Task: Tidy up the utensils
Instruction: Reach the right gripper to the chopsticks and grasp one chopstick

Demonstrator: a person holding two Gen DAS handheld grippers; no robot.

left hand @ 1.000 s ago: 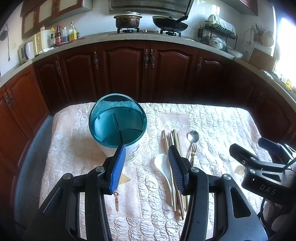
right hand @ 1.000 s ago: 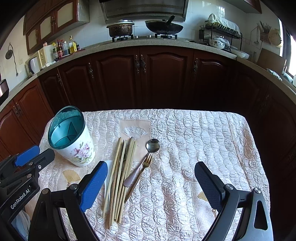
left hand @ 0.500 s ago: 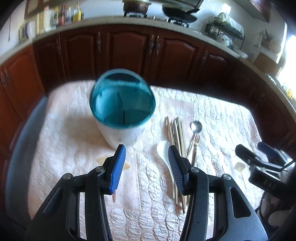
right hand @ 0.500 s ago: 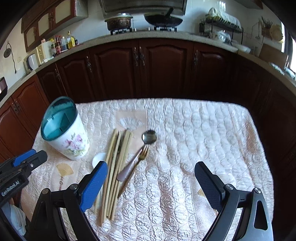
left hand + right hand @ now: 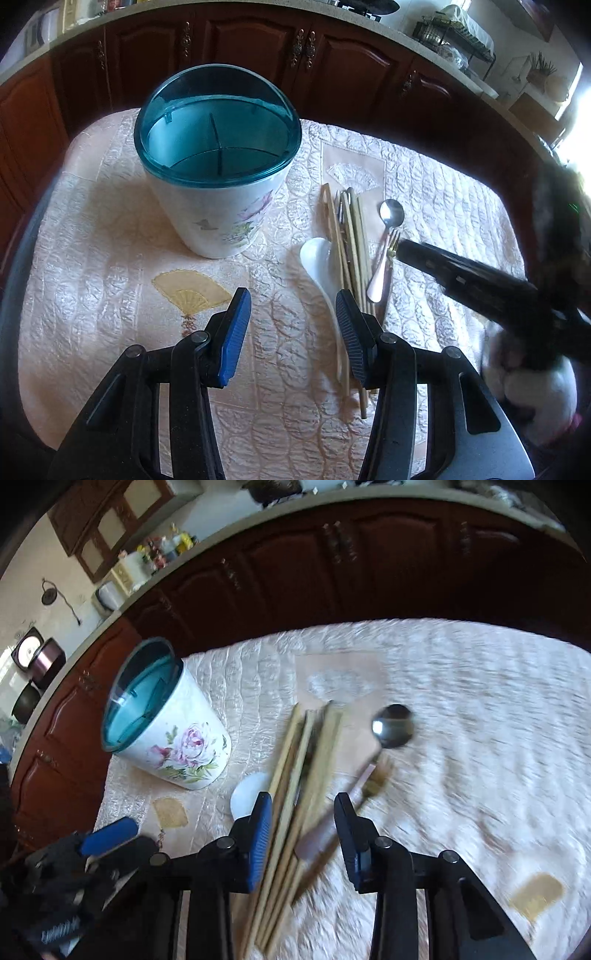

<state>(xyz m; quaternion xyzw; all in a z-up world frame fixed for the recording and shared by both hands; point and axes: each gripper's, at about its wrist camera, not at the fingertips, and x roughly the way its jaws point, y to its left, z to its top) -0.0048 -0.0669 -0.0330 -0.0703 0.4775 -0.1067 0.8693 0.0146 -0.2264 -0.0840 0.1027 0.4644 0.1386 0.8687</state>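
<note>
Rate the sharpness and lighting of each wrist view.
Left wrist view: mostly sharp, the holder and chopsticks crisp; the right gripper smears, and window glare whitens the right edge. Right wrist view: motion blur streaks the tablecloth, chopsticks and fork; fisheye bends the counter.

Quilted satiny tablecloth (image 5: 443, 192), wooden chopsticks (image 5: 352, 236), shiny metal spoon (image 5: 391, 216)

The right gripper (image 5: 301, 808) is being lowered over the chopsticks (image 5: 295, 775), and its jaws have just been closing, with the chopsticks between them.
</note>
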